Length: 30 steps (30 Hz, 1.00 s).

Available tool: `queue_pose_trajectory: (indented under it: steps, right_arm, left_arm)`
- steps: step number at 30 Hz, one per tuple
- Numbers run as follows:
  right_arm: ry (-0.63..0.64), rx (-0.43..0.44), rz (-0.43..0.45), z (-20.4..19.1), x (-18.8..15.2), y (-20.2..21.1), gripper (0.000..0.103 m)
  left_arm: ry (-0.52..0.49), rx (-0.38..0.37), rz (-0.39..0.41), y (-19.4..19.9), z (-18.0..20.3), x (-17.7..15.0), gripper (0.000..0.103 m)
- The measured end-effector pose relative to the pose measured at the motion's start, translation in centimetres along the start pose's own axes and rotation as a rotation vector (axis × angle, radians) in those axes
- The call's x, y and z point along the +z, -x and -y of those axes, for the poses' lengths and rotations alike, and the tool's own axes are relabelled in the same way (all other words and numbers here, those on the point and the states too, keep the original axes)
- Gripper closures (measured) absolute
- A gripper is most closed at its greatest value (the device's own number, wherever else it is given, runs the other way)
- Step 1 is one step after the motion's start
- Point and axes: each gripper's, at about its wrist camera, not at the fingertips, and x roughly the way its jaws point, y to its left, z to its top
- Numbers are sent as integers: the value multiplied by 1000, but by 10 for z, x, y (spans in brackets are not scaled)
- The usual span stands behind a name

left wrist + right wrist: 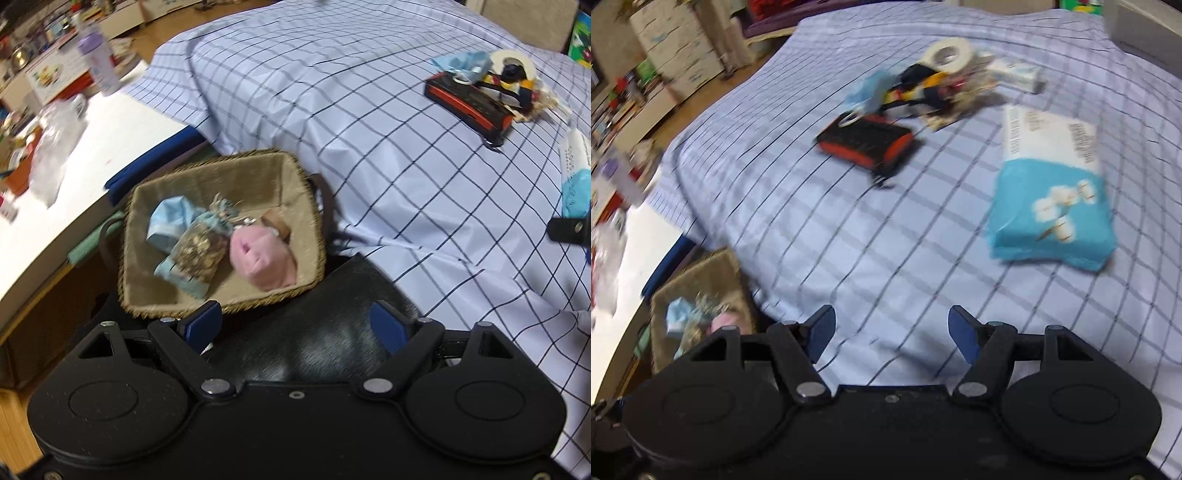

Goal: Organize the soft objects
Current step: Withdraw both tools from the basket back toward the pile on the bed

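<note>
While both hand-held grippers are seen empty above a bed, the soft things are shown in two groups. The left hand-held gripper (297, 322) is spread wide, with nothing between its blue fingertips (204, 322), and hangs over a dark surface just in front of a woven basket (207, 173). Inside the basket, a light blue cloth (168, 223), a patterned pouch (201, 247) and a pink cloth (264, 256) lie touching one another (the pouch between the two cloths). The basket sits beside the edge of the checked bedsheet (388, 155) and next to a white table (110, 140).

The right hand-held gripper (892, 334) is likewise held wide and empty over the bedsheet. On the sheet a blue and white packet (1052, 199) lies to the right, well apart from a black and red case (866, 142). Behind the case a small pile is gathered: a blue mask (871, 90), a roll of white tape (951, 53) and some mixed small items too blurred to tell apart. The basket appears at lower left in the right wrist view, partly hidden by the gripper body.
</note>
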Motion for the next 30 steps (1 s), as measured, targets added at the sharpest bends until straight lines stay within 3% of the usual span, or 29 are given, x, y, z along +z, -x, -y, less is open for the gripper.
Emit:
queue_pose_trajectory:
  steps: [12,19,23,30]
  right_arm:
    - [-100,-18,121,48,54,2,32]
    - [-102,-16,167,46,96,-13,27]
    - [-114,-40,214,42,127,-28,17]
    - [-102,-68,239,26,182,-68,16]
  left_arm:
    - [-91,-39,19,-15,45,29,19]
    - [-133,-60,10,-27,68,49,19]
    - [-144,-72,8,-33,78,59,19]
    - [-143,-93,14,-40,85,75,19]
